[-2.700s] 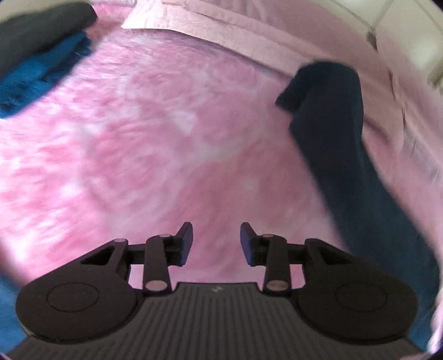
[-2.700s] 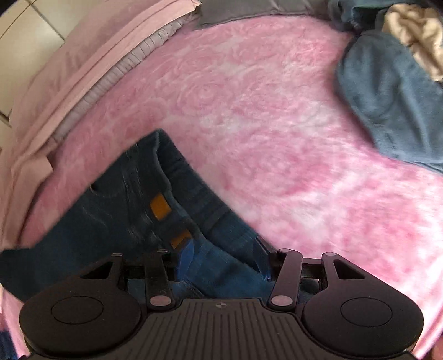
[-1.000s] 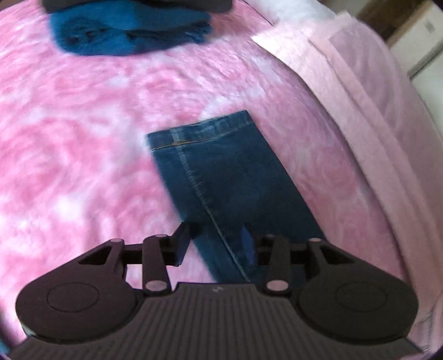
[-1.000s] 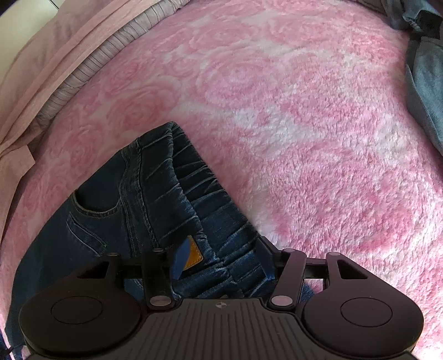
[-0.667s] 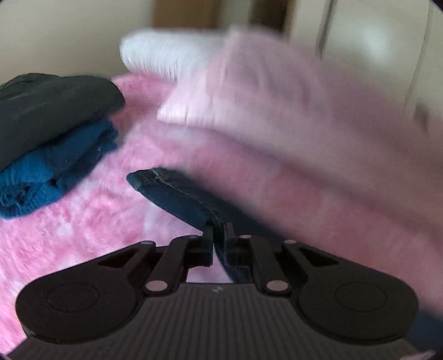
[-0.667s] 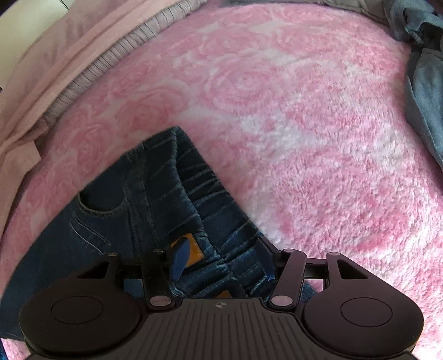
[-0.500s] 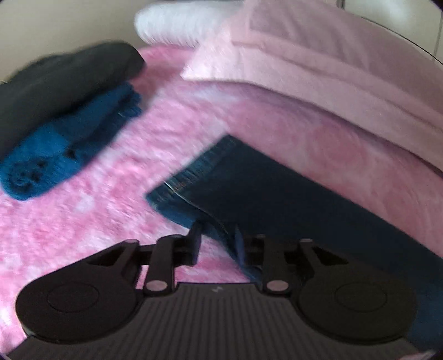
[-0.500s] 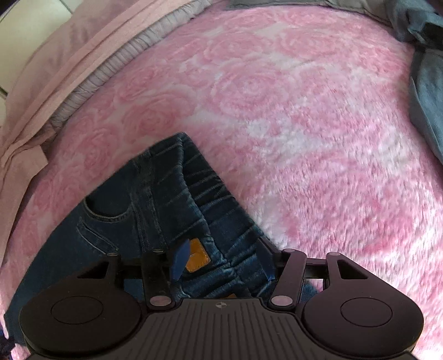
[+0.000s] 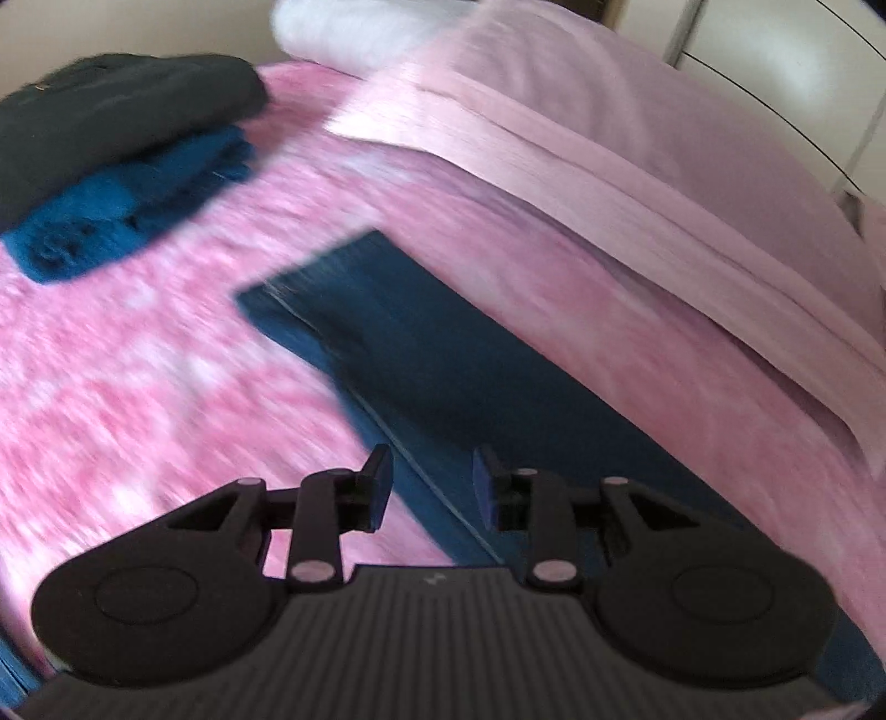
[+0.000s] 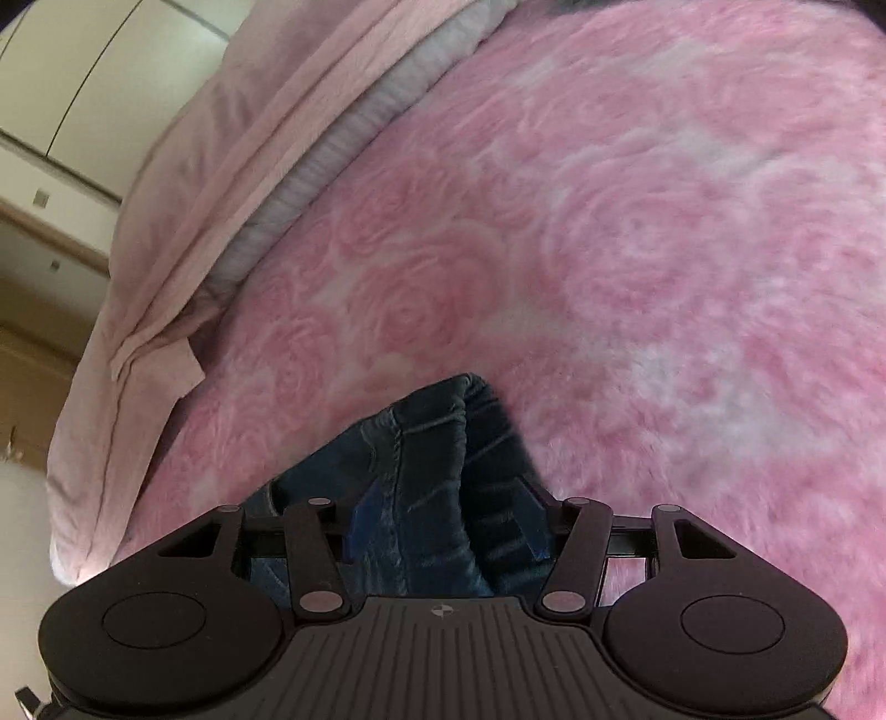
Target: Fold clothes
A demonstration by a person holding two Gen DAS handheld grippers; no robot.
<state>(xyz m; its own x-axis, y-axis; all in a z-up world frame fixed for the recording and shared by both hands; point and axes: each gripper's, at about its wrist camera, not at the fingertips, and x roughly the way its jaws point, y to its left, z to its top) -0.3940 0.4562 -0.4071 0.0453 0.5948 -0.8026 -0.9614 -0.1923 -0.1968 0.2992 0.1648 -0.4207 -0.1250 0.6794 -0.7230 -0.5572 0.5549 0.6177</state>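
Note:
Dark blue jeans lie on the pink rose-patterned blanket (image 9: 138, 387). In the left wrist view one leg of the jeans (image 9: 421, 354) stretches flat from its hem at the middle down to the lower right. My left gripper (image 9: 433, 482) hovers over that leg near its edge, open, its pads clear of the cloth. In the right wrist view the gathered waistband of the jeans (image 10: 443, 443) bulges up between the fingers of my right gripper (image 10: 446, 523), which is shut on it. The remainder of the jeans is hidden under that gripper.
A folded black garment (image 9: 111, 105) rests on a folded blue knit (image 9: 127, 205) at the far left. A pale pink duvet (image 9: 609, 144) and a white pillow (image 9: 354, 27) run along the back; the same pink duvet (image 10: 249, 166) borders the blanket (image 10: 664, 277) beside cupboard doors (image 10: 83, 83).
My left gripper's jaws went from pinching the leg's edge to standing apart, and it drew back from the hem. My right gripper shifted with the waistband, so less denim shows.

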